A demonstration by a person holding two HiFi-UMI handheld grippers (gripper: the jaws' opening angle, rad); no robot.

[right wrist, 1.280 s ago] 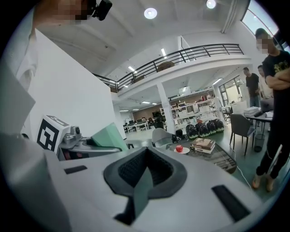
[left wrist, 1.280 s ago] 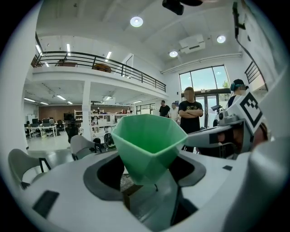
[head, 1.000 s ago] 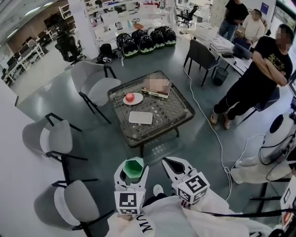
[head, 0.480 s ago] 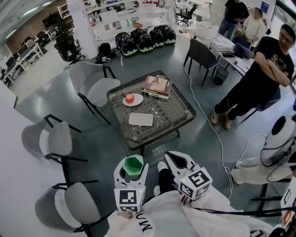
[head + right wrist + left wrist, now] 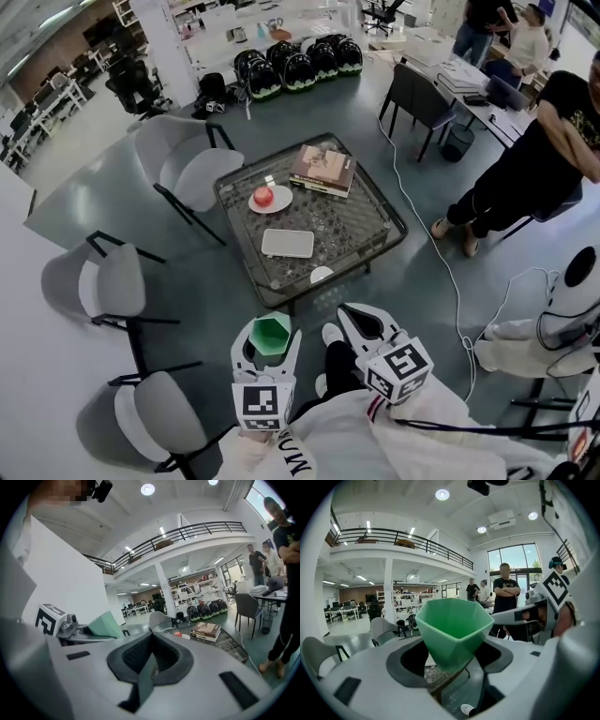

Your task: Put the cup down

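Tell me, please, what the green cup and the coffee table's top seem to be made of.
The green cup: probably plastic, matte; uniform colour, crisp moulded facets. The coffee table top: apparently patterned glass in a dark frame; looks see-through.

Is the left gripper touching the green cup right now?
Touching. The left gripper view shows the left gripper clamping the green cup, with one jaw pressed against each side.

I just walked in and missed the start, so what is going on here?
A person holds a gripper in each hand. The left gripper grips a green cup, upright in the air, short of the low table. The right gripper is shut and empty. The cup is not yet put down.
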